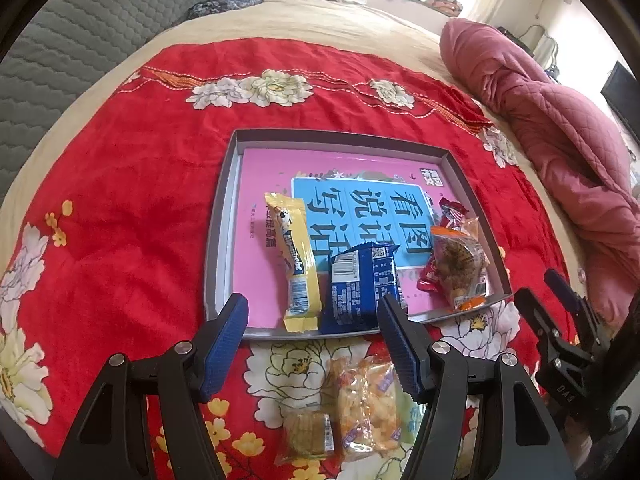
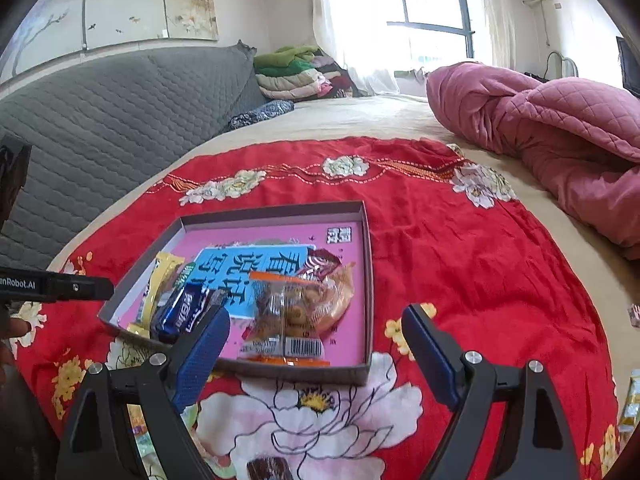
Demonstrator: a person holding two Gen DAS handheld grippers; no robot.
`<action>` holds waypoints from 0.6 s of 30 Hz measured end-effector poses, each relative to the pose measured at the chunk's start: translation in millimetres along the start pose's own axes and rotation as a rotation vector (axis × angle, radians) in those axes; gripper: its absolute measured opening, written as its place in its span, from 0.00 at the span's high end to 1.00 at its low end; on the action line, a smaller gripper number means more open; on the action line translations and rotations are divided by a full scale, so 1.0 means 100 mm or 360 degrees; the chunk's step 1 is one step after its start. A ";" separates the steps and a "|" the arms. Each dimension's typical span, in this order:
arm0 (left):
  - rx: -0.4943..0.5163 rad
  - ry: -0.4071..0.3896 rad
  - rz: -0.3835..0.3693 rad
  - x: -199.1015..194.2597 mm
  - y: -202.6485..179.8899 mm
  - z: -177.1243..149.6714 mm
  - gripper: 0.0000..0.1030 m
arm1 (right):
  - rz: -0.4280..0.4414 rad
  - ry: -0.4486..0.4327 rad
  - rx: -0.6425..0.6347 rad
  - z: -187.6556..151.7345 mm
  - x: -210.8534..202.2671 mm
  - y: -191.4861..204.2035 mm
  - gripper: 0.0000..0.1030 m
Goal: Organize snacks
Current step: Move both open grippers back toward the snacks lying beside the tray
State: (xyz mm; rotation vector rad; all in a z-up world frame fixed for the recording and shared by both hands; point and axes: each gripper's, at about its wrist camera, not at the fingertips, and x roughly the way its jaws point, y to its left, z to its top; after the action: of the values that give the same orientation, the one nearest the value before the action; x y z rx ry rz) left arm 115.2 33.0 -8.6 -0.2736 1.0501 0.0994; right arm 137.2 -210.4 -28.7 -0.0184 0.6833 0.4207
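Observation:
A shallow grey tray (image 1: 224, 216) (image 2: 368, 280) lies on the red floral cloth with a pink book as its floor. In it are a yellow bar (image 1: 298, 256) (image 2: 160, 280), a blue packet (image 1: 362, 288) (image 2: 180, 312), an orange-edged clear pack (image 1: 460, 264) (image 2: 296, 312) and a red candy (image 1: 452, 212). Two clear cracker packs (image 1: 368, 404) and a small biscuit pack (image 1: 306, 436) lie on the cloth in front of the tray. My left gripper (image 1: 314, 312) hangs open above the tray's near edge, holding nothing. My right gripper (image 2: 316, 320) is open and empty over the tray's near right part.
A bunched pink quilt (image 1: 560, 140) (image 2: 560, 128) lies to the right on the bed. A grey padded headboard (image 2: 100, 120) stands at the left. A brown wrapped snack (image 2: 270, 468) sits under my right gripper, and more wrappers (image 2: 632, 400) show at the right edge.

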 end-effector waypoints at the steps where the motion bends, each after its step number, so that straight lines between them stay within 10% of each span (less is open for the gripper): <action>1: 0.0002 -0.0004 -0.0004 -0.01 0.00 -0.01 0.33 | -0.0006 0.0005 0.0001 -0.01 -0.01 0.00 0.15; 18: 0.0014 -0.0007 -0.0026 -0.11 0.10 -0.08 0.33 | -0.0062 0.0054 -0.0082 -0.13 -0.13 0.14 0.15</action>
State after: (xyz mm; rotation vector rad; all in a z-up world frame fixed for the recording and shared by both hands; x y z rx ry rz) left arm 100.5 41.4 -4.6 -0.2736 1.0435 0.0809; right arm 114.8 -204.0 -29.0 -0.0875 0.7045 0.4014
